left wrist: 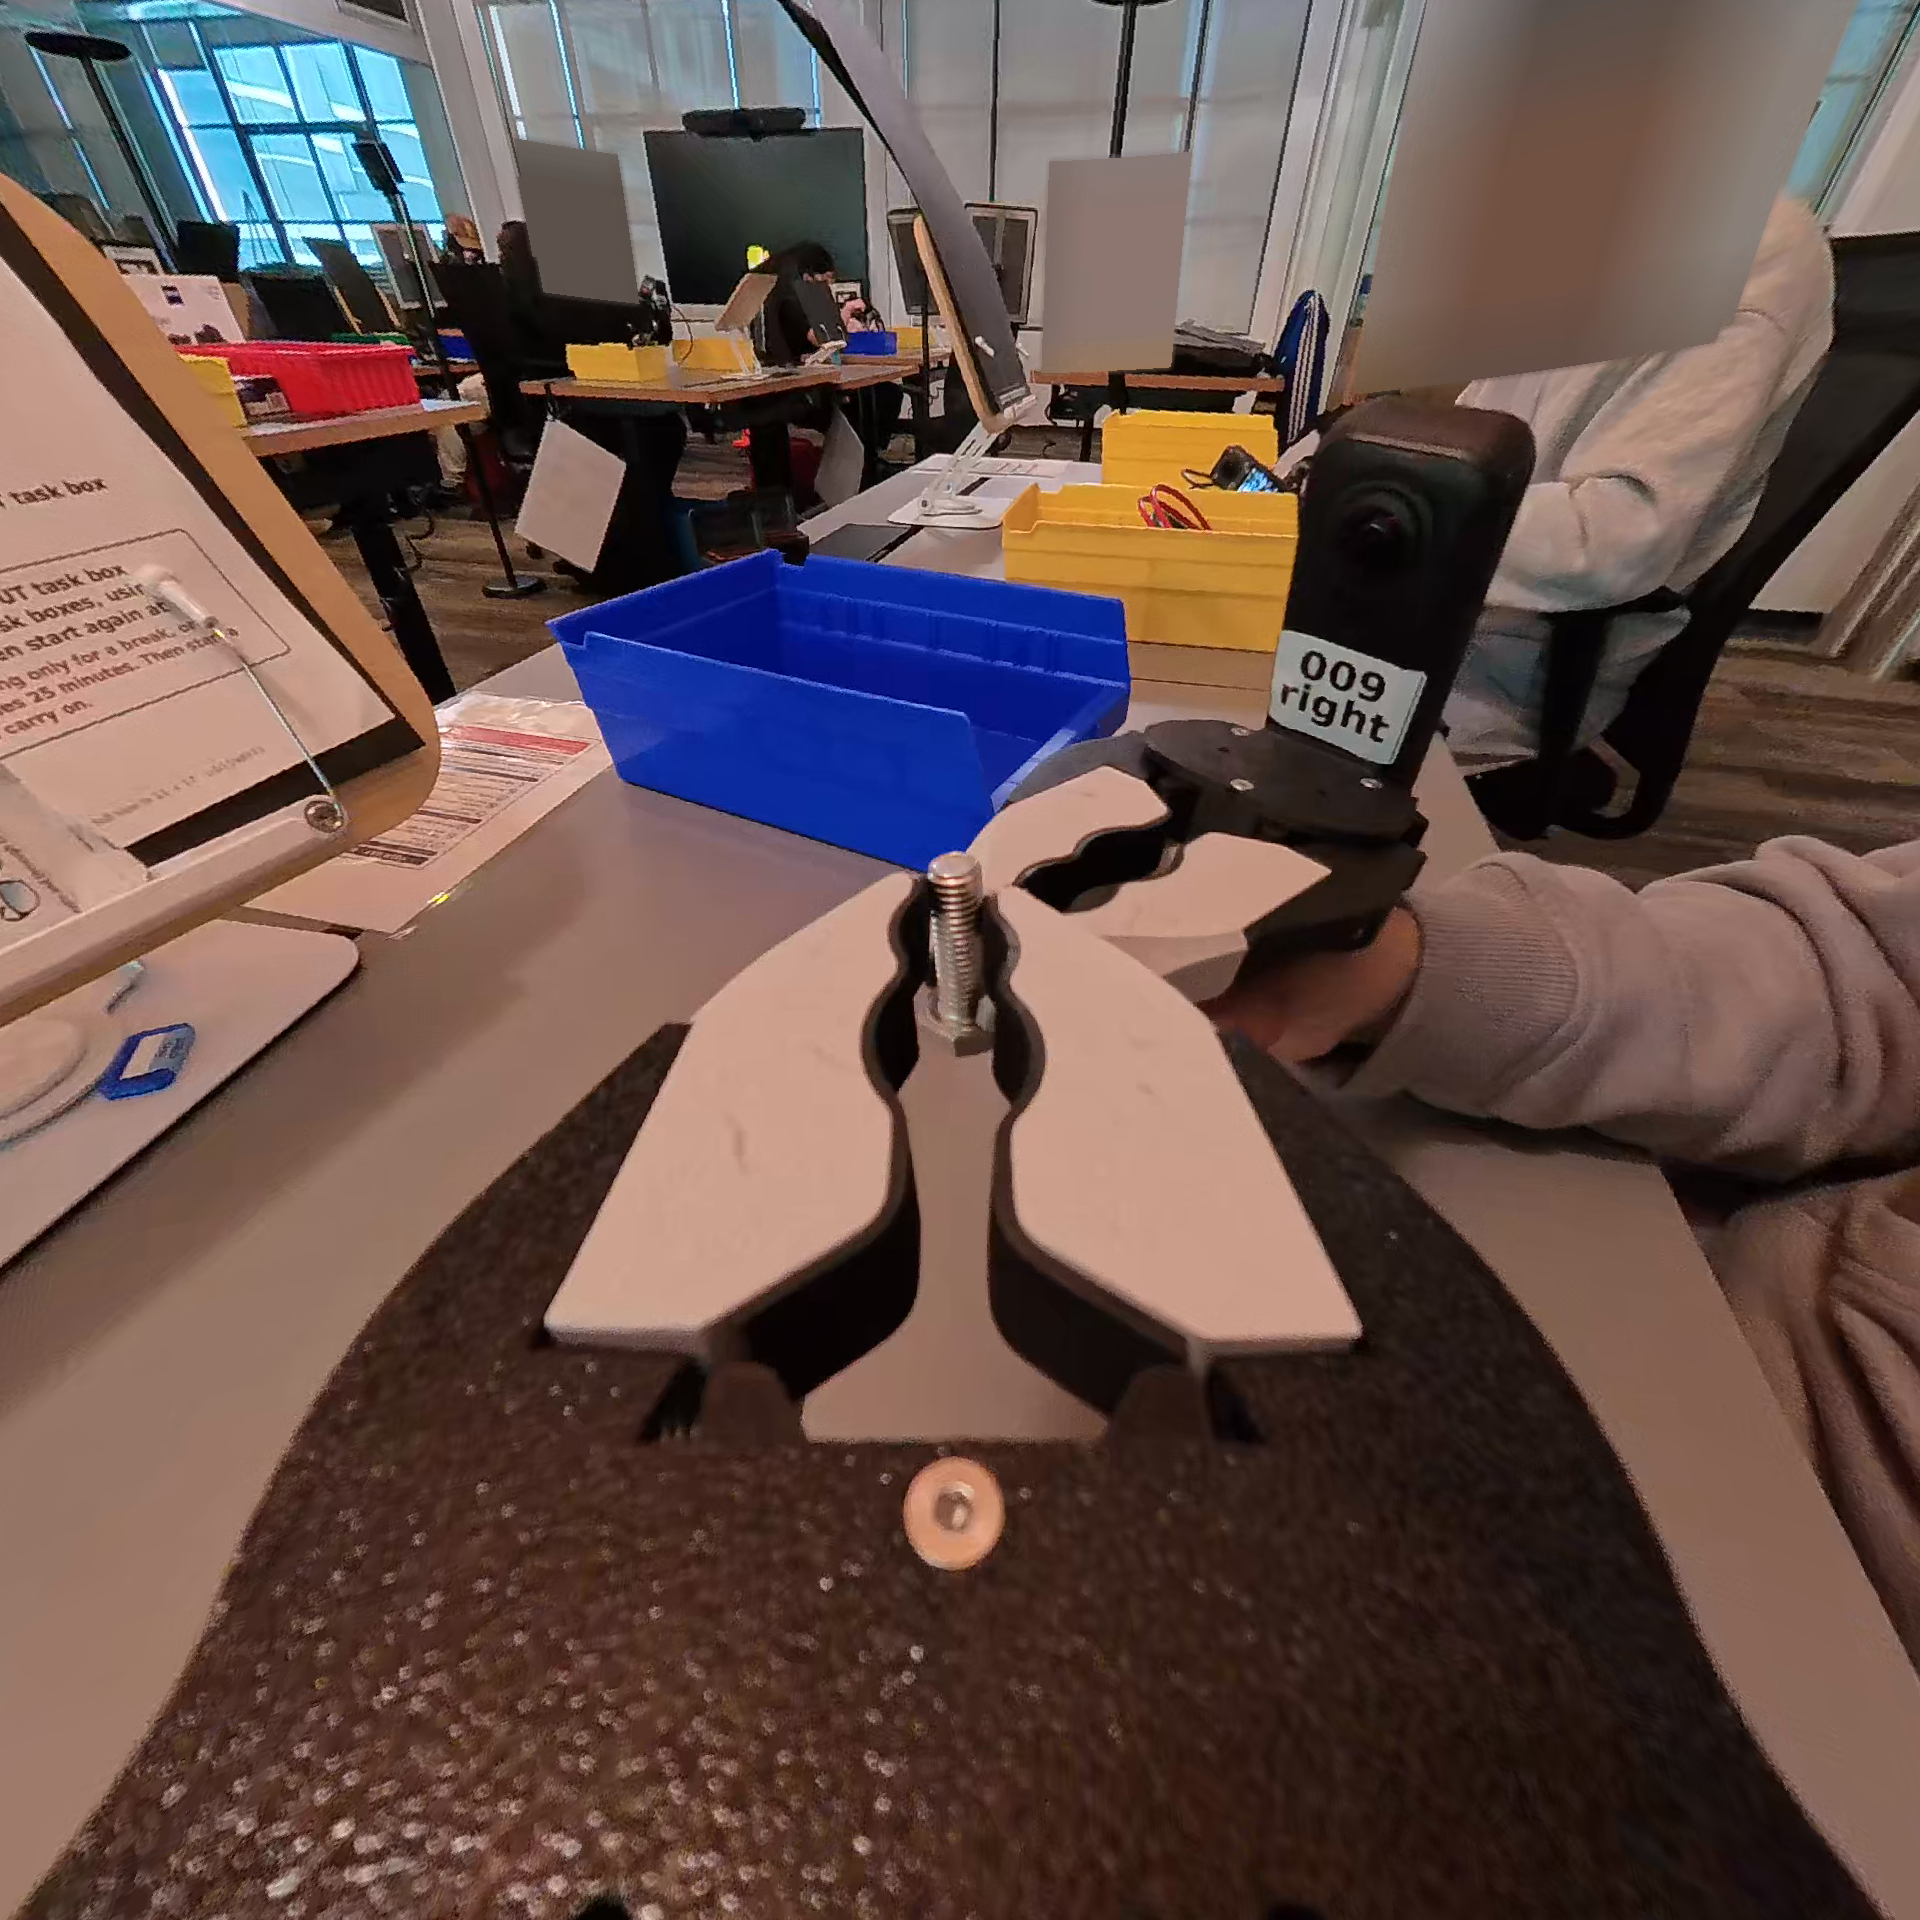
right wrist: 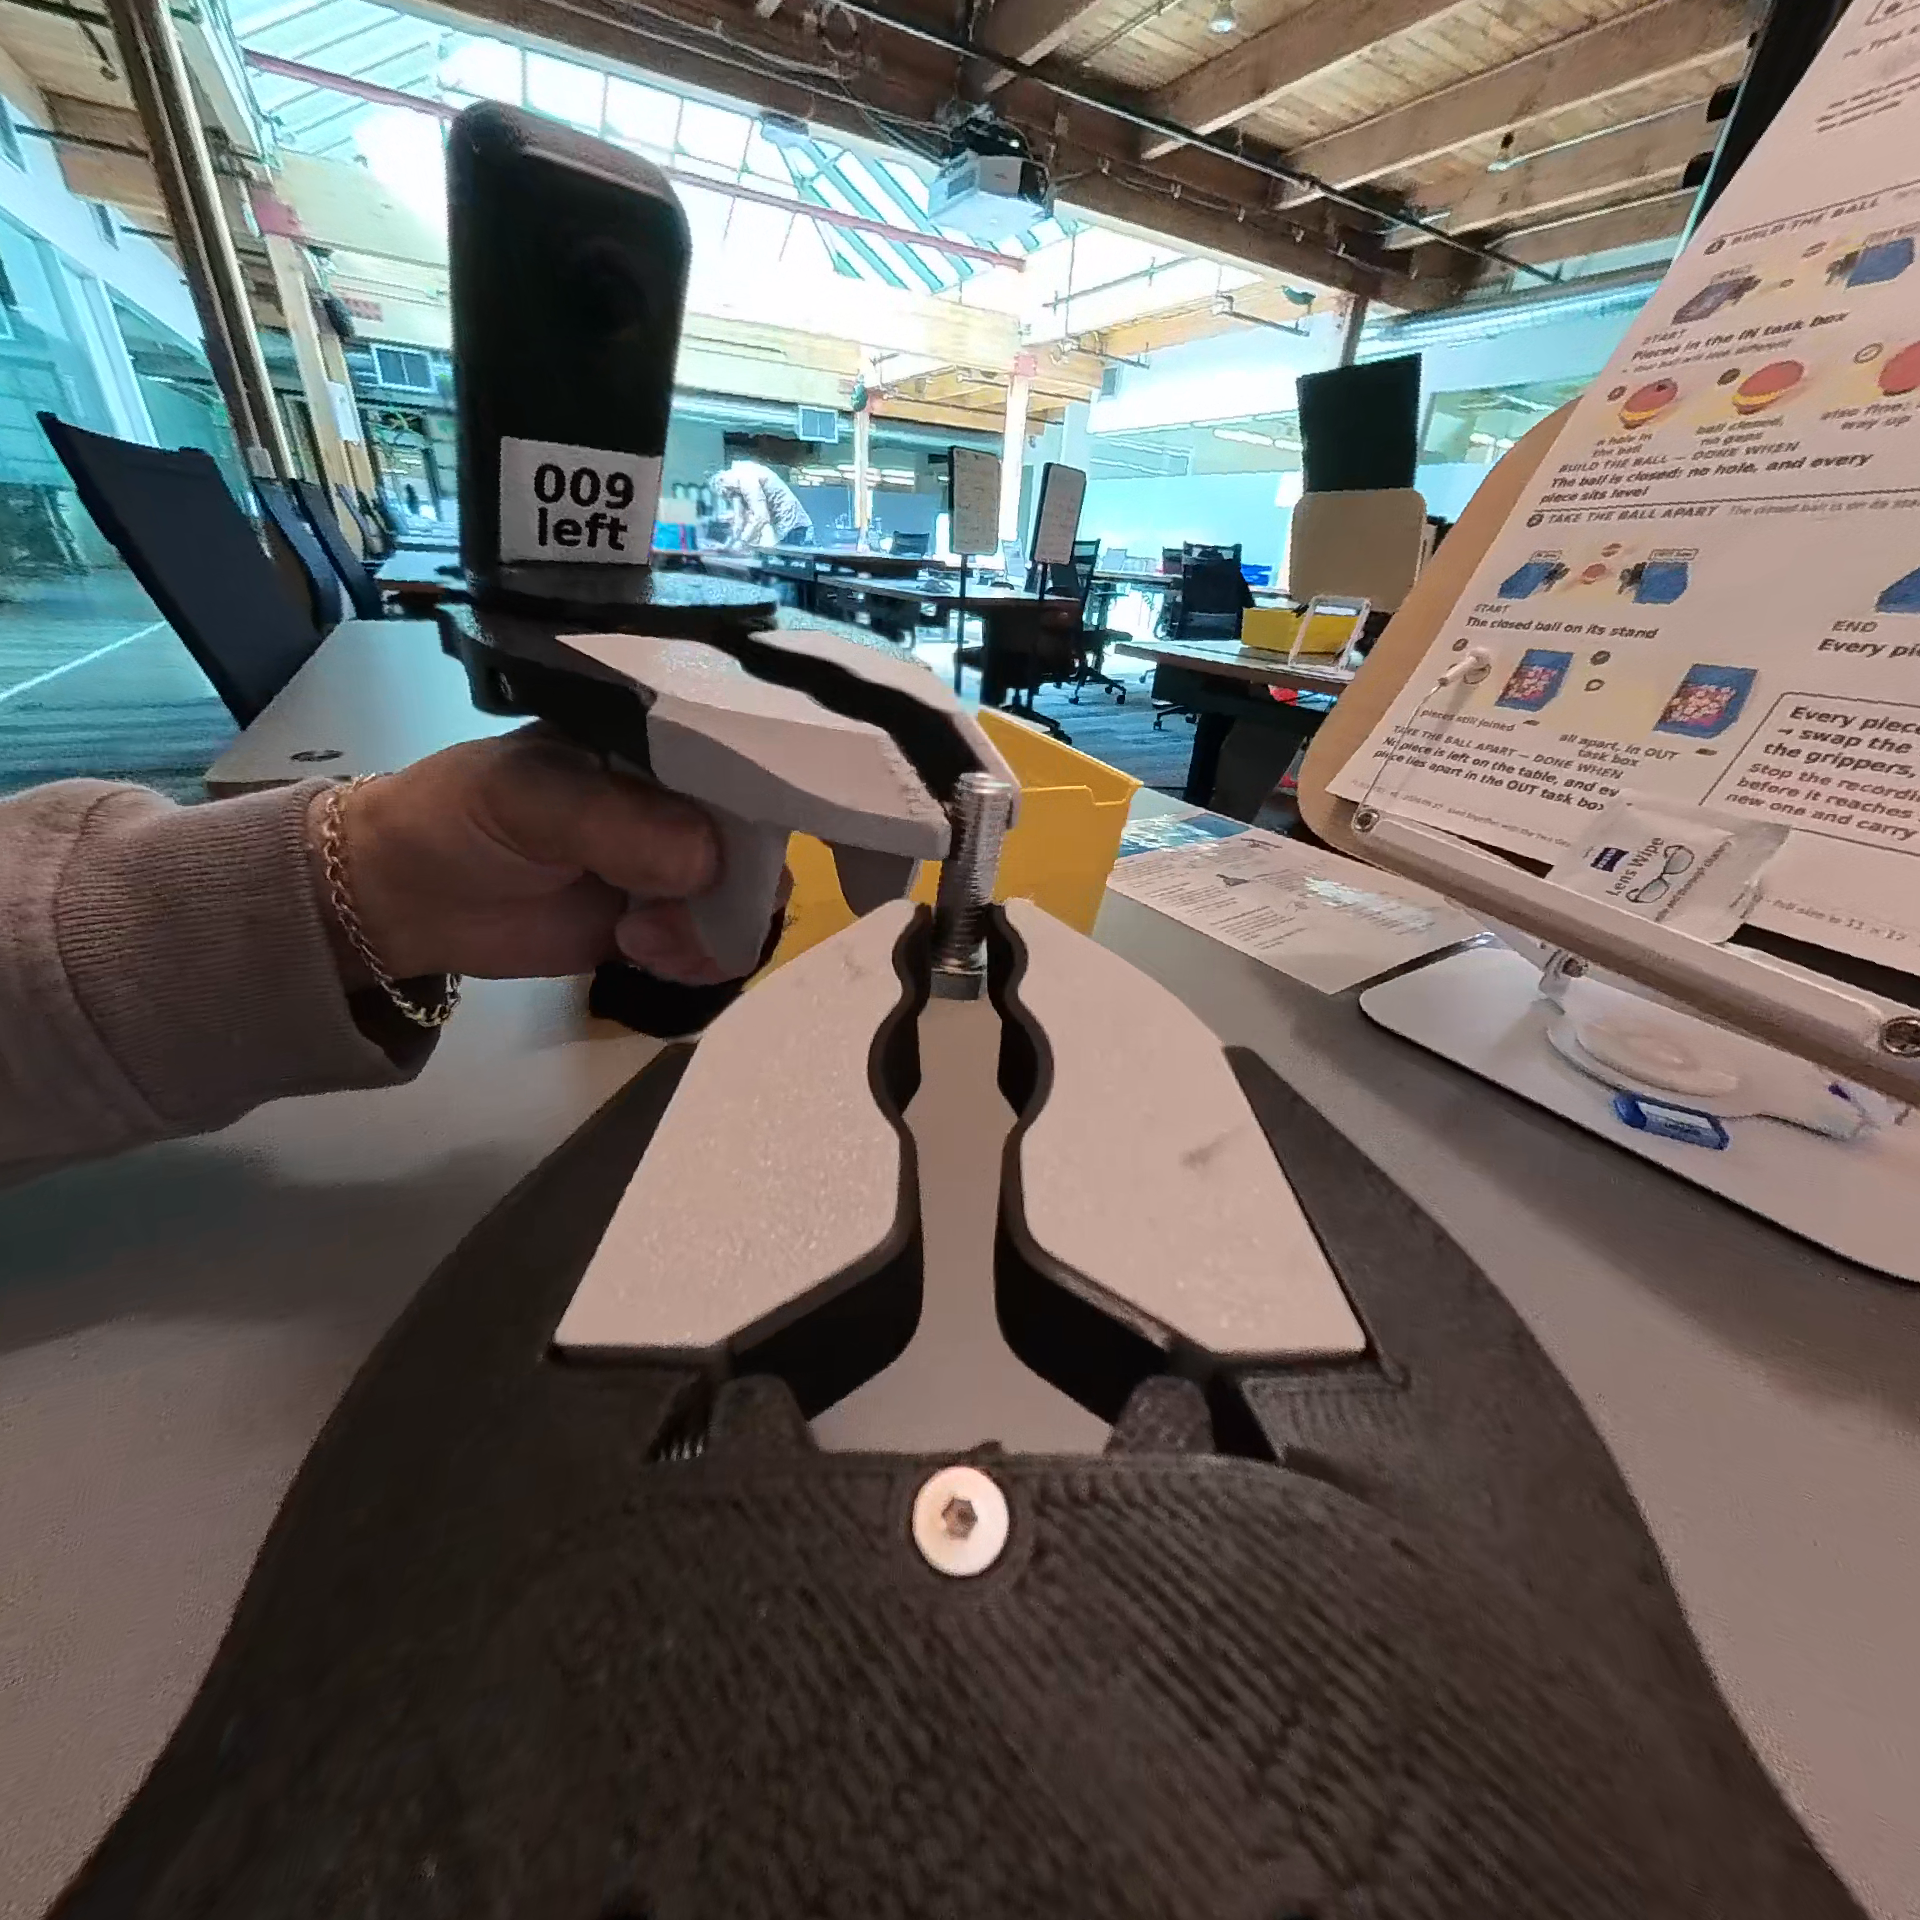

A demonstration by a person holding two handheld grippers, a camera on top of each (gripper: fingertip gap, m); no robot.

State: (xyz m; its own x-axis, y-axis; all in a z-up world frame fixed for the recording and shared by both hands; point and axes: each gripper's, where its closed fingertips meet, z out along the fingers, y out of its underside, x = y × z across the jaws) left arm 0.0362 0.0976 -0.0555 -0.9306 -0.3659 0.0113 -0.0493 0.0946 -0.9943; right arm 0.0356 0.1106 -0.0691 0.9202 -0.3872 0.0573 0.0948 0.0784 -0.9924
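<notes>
A silver threaded bolt point(left wrist: 954, 935) stands upright over the grey table point(left wrist: 540, 997), its hex end down. My left gripper point(left wrist: 954, 896) is shut on the bolt's shaft. In the right wrist view my left gripper point(right wrist: 977, 805) grips the bolt point(right wrist: 971, 883) near its top. My right gripper point(right wrist: 956, 920) is shut on the same bolt lower down, just above the hex end. In the left wrist view my right gripper point(left wrist: 1013, 873) comes in from the right, its tips at the bolt just behind my left fingertips.
A blue bin point(left wrist: 831, 707) stands just behind the bolt, with yellow bins point(left wrist: 1143, 561) farther back. A yellow bin point(right wrist: 1049, 821) also shows in the right wrist view. An instruction board on a stand point(left wrist: 156, 644) point(right wrist: 1714, 623) and a printed sheet point(left wrist: 488, 769) lie beside. My two grippers' fingertips are within a few centimetres of each other.
</notes>
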